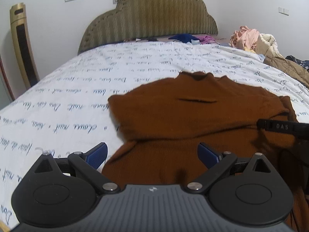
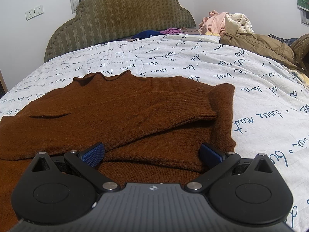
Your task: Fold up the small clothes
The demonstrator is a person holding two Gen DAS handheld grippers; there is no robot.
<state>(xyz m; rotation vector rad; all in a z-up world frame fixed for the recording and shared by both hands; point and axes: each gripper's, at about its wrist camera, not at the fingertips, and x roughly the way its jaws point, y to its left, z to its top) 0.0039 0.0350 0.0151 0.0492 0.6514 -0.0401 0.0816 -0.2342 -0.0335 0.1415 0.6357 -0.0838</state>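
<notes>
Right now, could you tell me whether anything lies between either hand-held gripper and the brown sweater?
Nothing visible does. The left hand-held gripper and right hand-held gripper are both open directly over the brown sweater.

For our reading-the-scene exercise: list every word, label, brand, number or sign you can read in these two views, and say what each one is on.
"DAS": pale letters on the black finger of the right gripper, seen reaching in over the brown sweater in the left wrist view.

Cursive script printed all over the white bedsheet: upside down and stylised, not reliably readable.

Small logo on each gripper body: a symbol, no letters.

Gold tower fan: any marking is too small to read.
</notes>
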